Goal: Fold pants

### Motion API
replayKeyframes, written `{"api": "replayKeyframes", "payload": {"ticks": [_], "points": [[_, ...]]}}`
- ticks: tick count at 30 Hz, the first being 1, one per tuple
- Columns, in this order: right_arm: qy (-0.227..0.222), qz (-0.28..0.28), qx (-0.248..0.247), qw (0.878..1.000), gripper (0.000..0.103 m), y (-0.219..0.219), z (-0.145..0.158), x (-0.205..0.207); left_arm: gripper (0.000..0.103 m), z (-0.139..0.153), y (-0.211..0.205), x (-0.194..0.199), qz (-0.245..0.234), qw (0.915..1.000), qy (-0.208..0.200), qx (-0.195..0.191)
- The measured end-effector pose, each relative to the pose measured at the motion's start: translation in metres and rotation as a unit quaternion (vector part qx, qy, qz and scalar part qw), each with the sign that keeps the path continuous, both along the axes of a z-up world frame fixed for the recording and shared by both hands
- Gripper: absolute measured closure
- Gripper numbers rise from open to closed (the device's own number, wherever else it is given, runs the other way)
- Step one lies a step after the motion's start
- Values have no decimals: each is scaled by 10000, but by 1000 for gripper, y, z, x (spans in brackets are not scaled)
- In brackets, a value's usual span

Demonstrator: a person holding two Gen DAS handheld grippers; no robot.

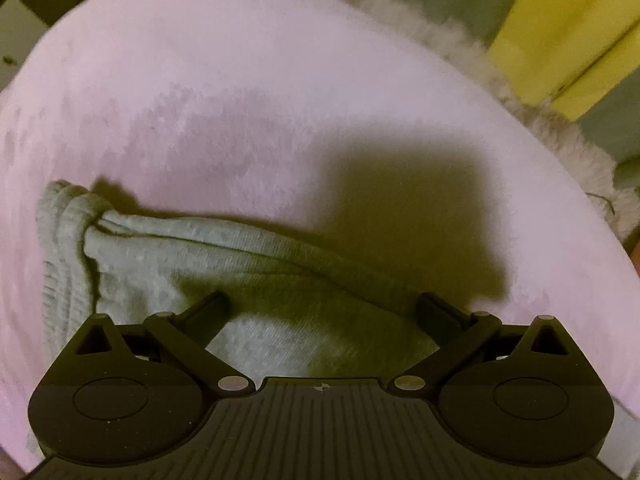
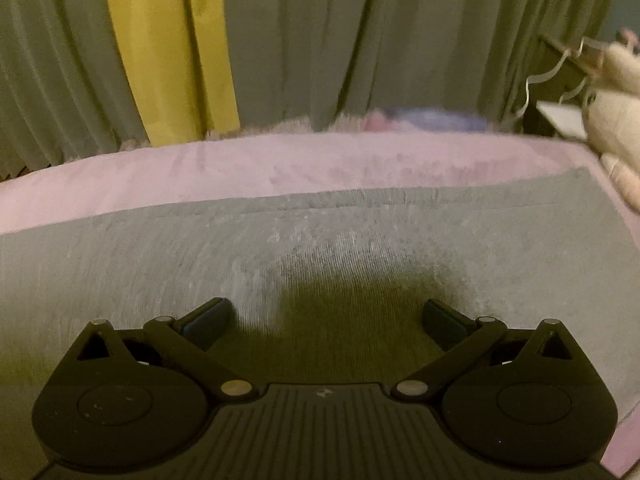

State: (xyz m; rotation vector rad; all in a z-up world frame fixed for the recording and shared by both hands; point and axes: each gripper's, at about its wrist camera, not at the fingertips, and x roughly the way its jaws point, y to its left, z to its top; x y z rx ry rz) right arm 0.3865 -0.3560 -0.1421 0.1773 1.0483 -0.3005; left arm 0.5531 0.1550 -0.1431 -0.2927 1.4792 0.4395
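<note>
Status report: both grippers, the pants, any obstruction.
Left gripper open over cuff end. Right gripper open, empty. Grey pants flat on pink blanket. No obstruction seen.

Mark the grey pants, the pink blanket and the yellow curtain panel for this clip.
grey pants (image 2: 320,232): right wrist view, flat middle of the fabric.
pink blanket (image 1: 240,80): left wrist view, bare area beyond the pants.
yellow curtain panel (image 2: 176,48): right wrist view, middle of the strip.

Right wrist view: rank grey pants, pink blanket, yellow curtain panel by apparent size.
1. Grey knit pants, filling the widest area, though nearest the camera.
2. Pink plush blanket and yellow curtain panel: visible areas look similar, so no ranking between them.
</note>
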Motion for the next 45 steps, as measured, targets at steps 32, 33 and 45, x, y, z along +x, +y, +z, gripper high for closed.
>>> {"api": "replayKeyframes", "payload": {"ticks": [32, 33, 45], "points": [[1367, -2409, 251, 9606, 18, -181, -21, 65, 2, -7, 48, 13, 577, 9914, 715, -929], [1416, -2335, 168, 9618, 22, -182, -18, 63, 6, -3, 46, 11, 487, 9927, 650, -887], [901, -2452, 1149, 9584, 92, -214, -5, 28, 74, 37, 79, -33, 439, 9912, -21, -1245]]}}
